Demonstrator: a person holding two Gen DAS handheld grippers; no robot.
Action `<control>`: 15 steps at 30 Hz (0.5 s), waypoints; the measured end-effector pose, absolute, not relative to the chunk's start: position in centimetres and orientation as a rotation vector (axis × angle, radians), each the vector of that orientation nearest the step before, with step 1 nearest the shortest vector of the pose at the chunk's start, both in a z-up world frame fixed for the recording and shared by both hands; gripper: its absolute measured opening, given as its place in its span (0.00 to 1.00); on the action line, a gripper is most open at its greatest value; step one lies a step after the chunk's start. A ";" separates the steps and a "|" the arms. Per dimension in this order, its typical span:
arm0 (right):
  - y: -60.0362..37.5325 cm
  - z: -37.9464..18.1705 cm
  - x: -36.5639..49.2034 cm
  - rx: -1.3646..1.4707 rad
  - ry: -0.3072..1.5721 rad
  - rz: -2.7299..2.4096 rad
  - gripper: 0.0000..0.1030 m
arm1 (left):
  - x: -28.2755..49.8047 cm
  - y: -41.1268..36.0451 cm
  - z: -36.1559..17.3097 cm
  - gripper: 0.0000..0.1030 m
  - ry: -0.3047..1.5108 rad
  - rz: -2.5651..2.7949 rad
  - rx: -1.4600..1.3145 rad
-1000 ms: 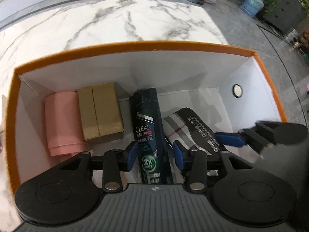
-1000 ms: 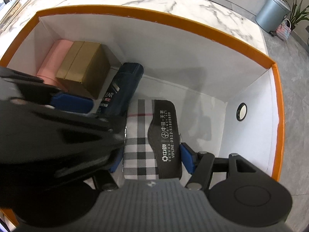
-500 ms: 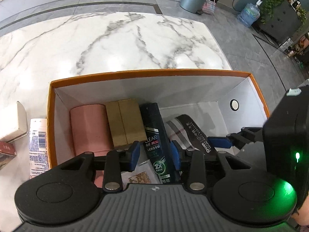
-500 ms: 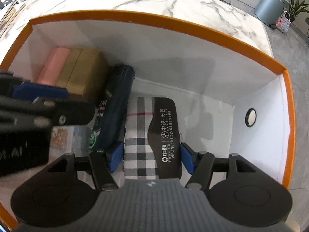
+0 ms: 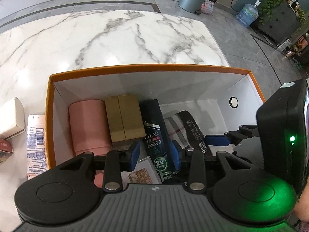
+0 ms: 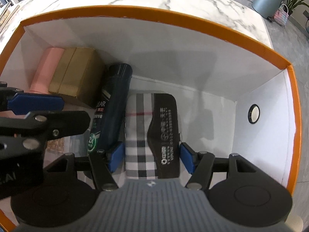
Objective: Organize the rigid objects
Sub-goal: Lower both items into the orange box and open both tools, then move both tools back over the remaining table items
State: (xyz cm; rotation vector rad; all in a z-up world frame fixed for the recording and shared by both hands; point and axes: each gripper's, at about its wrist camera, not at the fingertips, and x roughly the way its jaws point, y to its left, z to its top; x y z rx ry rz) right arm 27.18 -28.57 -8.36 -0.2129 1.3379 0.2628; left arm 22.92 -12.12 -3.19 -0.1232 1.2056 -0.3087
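Right wrist view: right gripper (image 6: pixel 150 156) clasps the plaid case (image 6: pixel 143 135), shampoo bottle (image 6: pixel 114 104) crowding alongside.

There is one orange box (image 5: pixel 50 104) on one marble surface (image 5: pixel 115 38). Inside the box I count five things: one pink roll (image 5: pixel 87 125), one gold carton (image 5: pixel 124 119), one dark shampoo bottle (image 5: pixel 155 133), one checked case (image 6: pixel 148 133) and one small clear packet (image 5: pixel 143 171). Left of the box, outside it, lie three things: one white tube (image 5: pixel 36 145), one white block (image 5: pixel 11 116) and one red packet (image 5: pixel 4 148). Two hand-held grippers are over the box, the left (image 5: pixel 154 154) and the right (image 6: pixel 151 156).
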 end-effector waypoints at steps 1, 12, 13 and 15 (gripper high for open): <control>-28.6 -8.4 27.3 -0.214 1.335 0.262 0.62 | 22.8 -12.1 -3.1 0.41 1.204 -0.308 -0.123; -27.8 -5.7 25.9 -0.242 1.251 0.251 0.62 | 21.6 -11.6 -1.7 0.41 1.177 -0.332 -0.144; -27.6 -5.3 25.6 -0.244 1.238 0.253 0.62 | 21.5 -11.5 -1.5 0.41 1.175 -0.331 -0.147; -27.4 -4.6 24.9 -0.236 1.209 0.259 0.62 | 21.1 -11.2 -1.0 0.41 1.162 -0.334 -0.146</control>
